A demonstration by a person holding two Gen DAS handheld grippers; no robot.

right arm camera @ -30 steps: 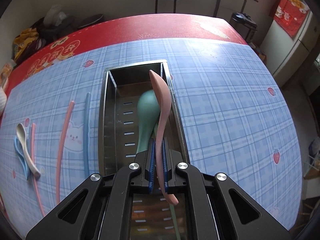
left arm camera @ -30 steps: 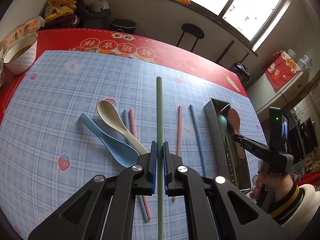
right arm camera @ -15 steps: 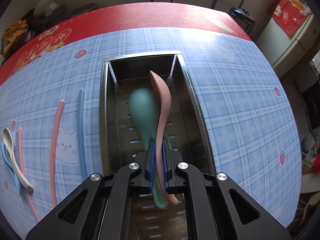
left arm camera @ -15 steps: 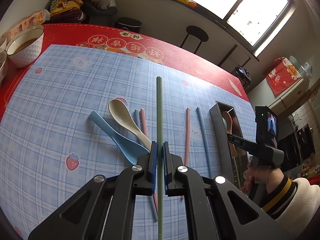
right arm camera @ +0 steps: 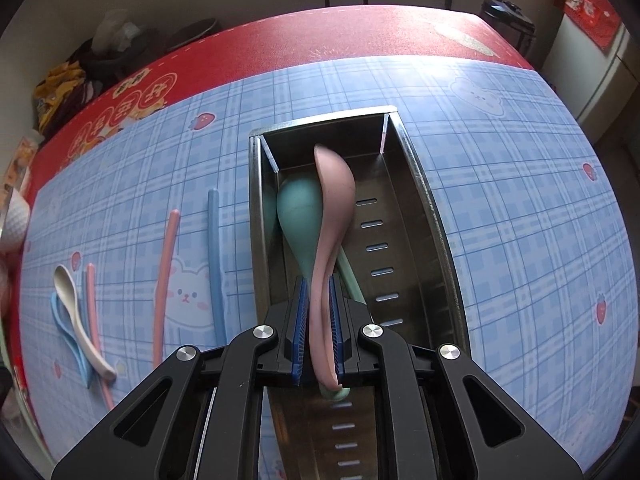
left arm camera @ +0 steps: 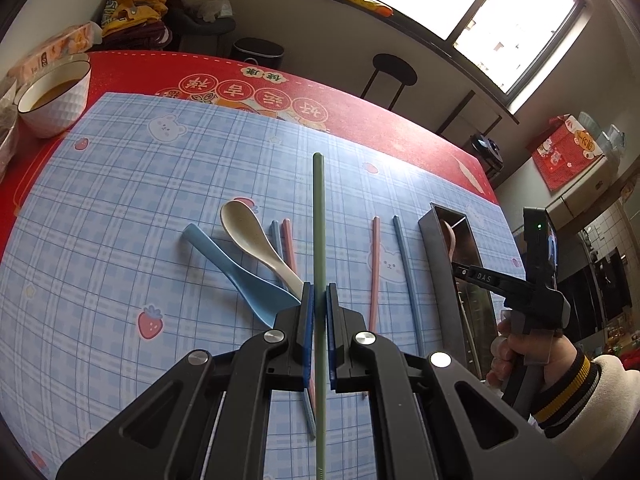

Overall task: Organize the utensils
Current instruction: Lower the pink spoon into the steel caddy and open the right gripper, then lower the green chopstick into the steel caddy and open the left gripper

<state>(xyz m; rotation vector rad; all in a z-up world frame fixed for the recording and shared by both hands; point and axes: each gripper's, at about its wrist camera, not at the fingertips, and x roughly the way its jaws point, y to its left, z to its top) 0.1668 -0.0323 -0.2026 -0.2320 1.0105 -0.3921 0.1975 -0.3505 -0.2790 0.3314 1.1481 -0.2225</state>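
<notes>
shiny metal tray (right arm camera: 436, 216), matt plastic spoons (right arm camera: 334, 200)

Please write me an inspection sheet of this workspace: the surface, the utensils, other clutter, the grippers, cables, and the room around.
Surface: blue checked mat over a red tablecloth.
Job's things: metal tray holds a green spoon and a pink spoon; a beige spoon, blue spoon, and pink and blue chopsticks lie on the mat.
Clutter: white bowl at the far left corner.
Grippers: left gripper shut on a green chopstick; right gripper jaws opening, pink spoon between them.
Cables: nothing seen.
Surroundings: window, black stool, clothes pile.
</notes>
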